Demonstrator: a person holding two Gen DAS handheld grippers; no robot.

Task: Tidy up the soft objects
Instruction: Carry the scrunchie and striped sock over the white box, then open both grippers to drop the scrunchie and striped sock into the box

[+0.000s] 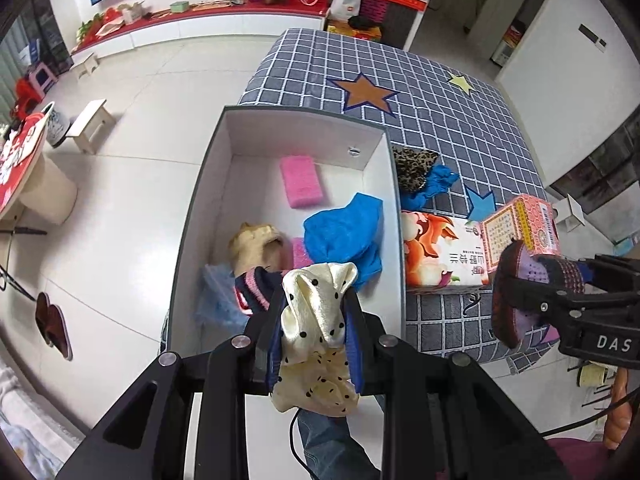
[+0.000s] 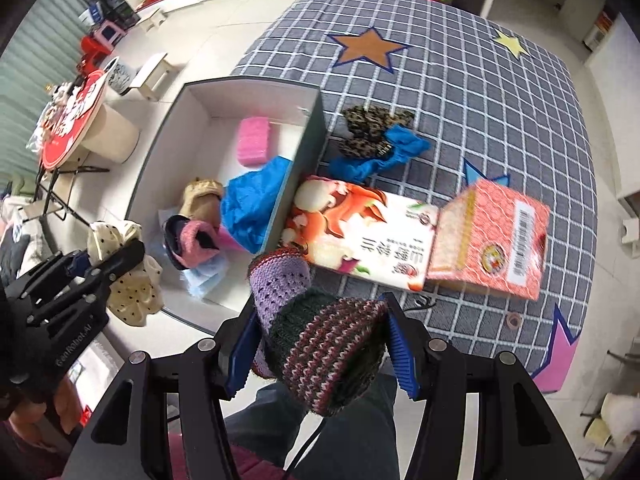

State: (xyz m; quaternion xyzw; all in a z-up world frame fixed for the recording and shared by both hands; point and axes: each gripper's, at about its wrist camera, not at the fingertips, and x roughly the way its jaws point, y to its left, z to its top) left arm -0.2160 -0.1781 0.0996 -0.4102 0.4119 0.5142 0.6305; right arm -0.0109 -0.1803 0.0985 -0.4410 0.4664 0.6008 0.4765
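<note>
My left gripper point(image 1: 314, 300) is shut on a cream polka-dot scrunchie point(image 1: 316, 332) and holds it above the near end of the white box point(image 1: 304, 116). It also shows in the right wrist view point(image 2: 132, 276). My right gripper point(image 2: 320, 320) is shut on a knitted purple and maroon sock point(image 2: 320, 332) over the table's near edge, right of the box; the sock shows in the left wrist view point(image 1: 520, 288). Inside the box lie a pink sponge point(image 1: 300, 180), a blue cloth point(image 1: 344, 236), a tan plush point(image 1: 256, 244) and a pink-trimmed dark sock point(image 1: 256, 284).
The box stands on the left part of a grey checked tablecloth point(image 2: 480, 80). A leopard-print bow point(image 2: 372, 128) and a blue cloth point(image 2: 380, 156) lie right of the box. A white-and-orange carton point(image 2: 360, 232) and a pink box point(image 2: 488, 236) lie nearer me.
</note>
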